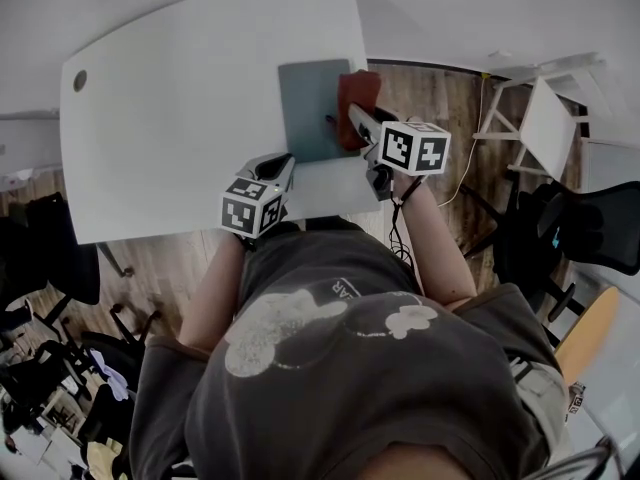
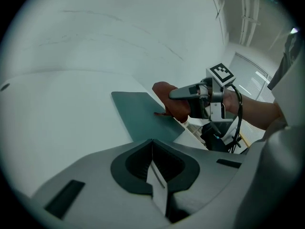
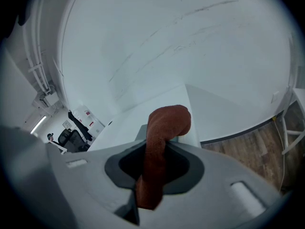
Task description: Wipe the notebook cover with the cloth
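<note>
A dark teal notebook (image 1: 310,108) lies flat near the right end of the white table (image 1: 180,118). A red-brown cloth (image 1: 358,98) rests along the notebook's right edge, partly over the table's edge. My right gripper (image 1: 353,120) is shut on the cloth; in the right gripper view the cloth (image 3: 162,128) rises from between the jaws and folds over forward. My left gripper (image 1: 284,166) hovers at the notebook's near edge, shut and empty. In the left gripper view the notebook (image 2: 140,118) lies ahead of the left gripper (image 2: 152,149), with the cloth (image 2: 167,101) and the right gripper (image 2: 190,92) at its right.
The table ends just right of the notebook, above a wooden floor (image 1: 440,118). A white folding stand (image 1: 545,123) and a black chair (image 1: 590,233) are at the right. More chairs (image 1: 50,268) stand at the left. A cable grommet (image 1: 80,80) is in the table's far left.
</note>
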`<state>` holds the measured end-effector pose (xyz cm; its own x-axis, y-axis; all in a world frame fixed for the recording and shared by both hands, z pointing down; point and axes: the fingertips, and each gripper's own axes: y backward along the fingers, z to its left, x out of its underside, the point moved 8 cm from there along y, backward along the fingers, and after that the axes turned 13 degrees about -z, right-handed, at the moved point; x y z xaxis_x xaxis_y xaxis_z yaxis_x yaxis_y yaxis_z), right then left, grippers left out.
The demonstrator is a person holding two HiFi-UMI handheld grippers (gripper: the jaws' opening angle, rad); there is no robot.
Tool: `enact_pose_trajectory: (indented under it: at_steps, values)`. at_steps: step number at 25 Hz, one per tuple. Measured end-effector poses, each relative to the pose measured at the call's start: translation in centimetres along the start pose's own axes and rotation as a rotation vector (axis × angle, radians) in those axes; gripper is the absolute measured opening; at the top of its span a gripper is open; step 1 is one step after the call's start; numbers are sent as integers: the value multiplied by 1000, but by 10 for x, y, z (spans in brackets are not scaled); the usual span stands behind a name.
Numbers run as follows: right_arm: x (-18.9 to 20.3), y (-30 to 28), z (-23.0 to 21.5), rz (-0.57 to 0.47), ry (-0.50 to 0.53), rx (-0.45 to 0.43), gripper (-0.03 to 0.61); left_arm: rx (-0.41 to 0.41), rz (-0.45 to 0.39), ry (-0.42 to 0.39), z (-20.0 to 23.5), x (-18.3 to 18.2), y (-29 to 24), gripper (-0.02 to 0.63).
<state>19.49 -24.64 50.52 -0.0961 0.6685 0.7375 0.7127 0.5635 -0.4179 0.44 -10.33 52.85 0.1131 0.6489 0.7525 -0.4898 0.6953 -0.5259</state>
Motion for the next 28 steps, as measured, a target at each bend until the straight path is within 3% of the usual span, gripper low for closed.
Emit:
enact_pose_trajectory:
  at_steps: [14, 24, 28]
  values:
    - [-1, -10, 4, 8, -4, -13, 81, -7, 110, -38, 1, 10, -13, -6]
    - [-7, -37, 24, 40, 37, -74, 81, -2, 145, 0, 5, 9, -16, -6]
    - [-9, -59, 34, 72, 66, -96, 81, 0, 183, -56, 5, 9, -19, -6]
